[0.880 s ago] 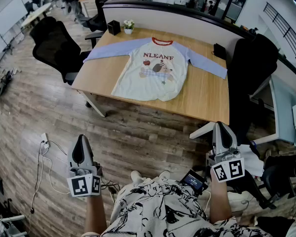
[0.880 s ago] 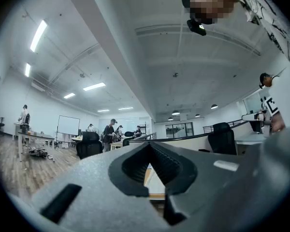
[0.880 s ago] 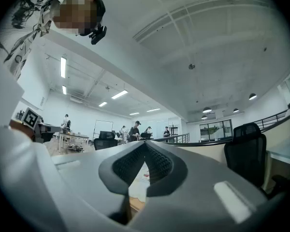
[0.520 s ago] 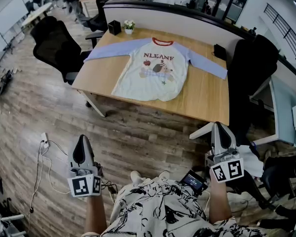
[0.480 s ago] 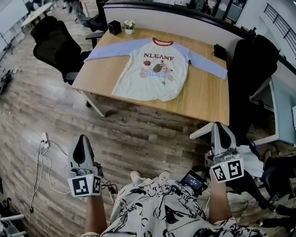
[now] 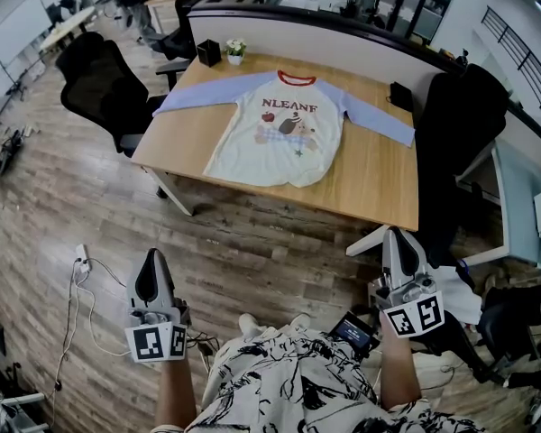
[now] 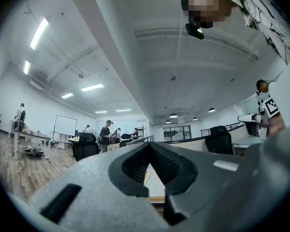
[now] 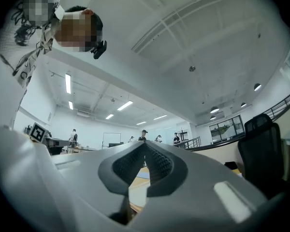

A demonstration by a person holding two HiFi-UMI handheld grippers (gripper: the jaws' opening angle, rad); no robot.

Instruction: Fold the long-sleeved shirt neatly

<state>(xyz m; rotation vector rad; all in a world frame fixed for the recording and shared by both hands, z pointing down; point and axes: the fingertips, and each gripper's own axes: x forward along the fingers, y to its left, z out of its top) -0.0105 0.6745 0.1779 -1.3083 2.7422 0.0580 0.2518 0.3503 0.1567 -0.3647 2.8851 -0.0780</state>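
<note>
A: Shirt?
B: Shirt (image 6: 280,126) lies flat on the table (image 6: 379,183), print up, both sleeves spread out sideways; well apart from your grippers.
A: Left gripper?
B: Your left gripper (image 6: 150,264) has its jaws pressed together, nothing between them; you hold it over the floor (image 6: 252,242), well short of the table.
A: Right?
B: Your right gripper (image 6: 398,239) is the same; jaws together, empty; it sits near the table's near right corner, not touching it.

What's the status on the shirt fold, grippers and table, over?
Left gripper and right gripper shut, empty, short of the table. Shirt flat, sleeves spread, unfolded. Plant pot at far edge, off the shirt.
</note>
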